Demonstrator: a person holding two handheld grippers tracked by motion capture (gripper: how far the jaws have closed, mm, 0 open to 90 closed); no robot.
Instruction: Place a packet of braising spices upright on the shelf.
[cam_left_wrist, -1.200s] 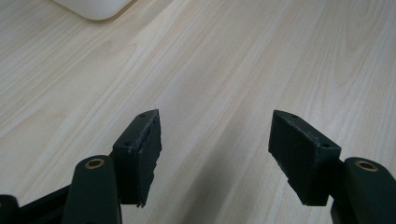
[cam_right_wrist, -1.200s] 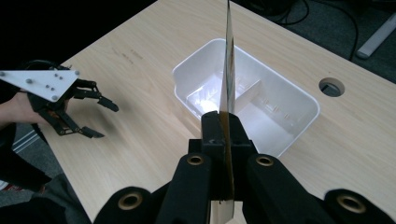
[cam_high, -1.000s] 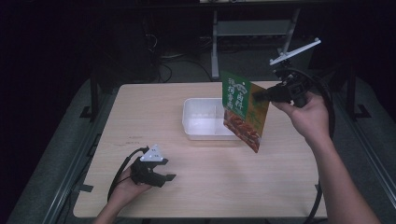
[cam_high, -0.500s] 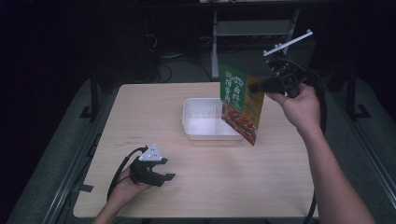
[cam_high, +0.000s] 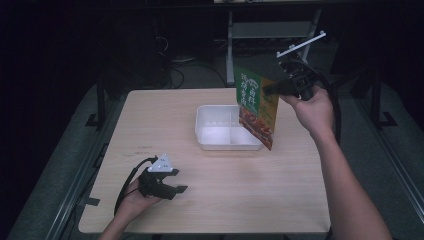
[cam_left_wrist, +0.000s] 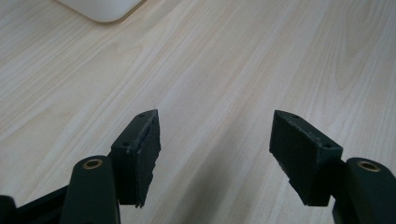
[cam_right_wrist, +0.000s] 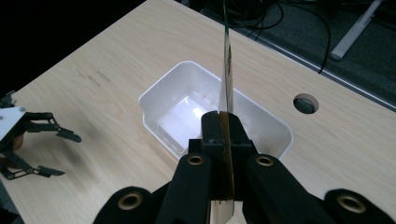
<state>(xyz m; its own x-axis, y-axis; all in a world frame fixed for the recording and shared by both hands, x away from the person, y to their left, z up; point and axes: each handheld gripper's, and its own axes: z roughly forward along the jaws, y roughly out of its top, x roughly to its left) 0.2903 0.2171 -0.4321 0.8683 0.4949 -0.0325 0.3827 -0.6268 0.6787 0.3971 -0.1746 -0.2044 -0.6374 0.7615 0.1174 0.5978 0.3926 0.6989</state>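
A flat green and orange food packet (cam_high: 256, 107) hangs upright above the right end of a white plastic bin (cam_high: 227, 146). My right gripper (cam_high: 267, 91) is shut on its upper right edge. In the right gripper view the packet (cam_right_wrist: 226, 70) is edge-on between the jaws of that gripper (cam_right_wrist: 223, 121), and the bin (cam_right_wrist: 168, 135) below holds nothing. My left gripper (cam_high: 177, 192) rests on the table near the front left, open, with bare wood between the fingers. The left gripper view has the same open gripper (cam_left_wrist: 215, 126) over the wood.
The light wooden table (cam_high: 200, 220) has a round cable hole (cam_right_wrist: 304, 102) past the bin. A corner of the bin (cam_left_wrist: 100, 7) lies ahead of the left gripper. Dark floor, cables and a metal stand lie behind the table's far edge.
My right hand has carried the packet a little to the left and toward the far side, more over the bin. The left hand and its gripper have stayed put.
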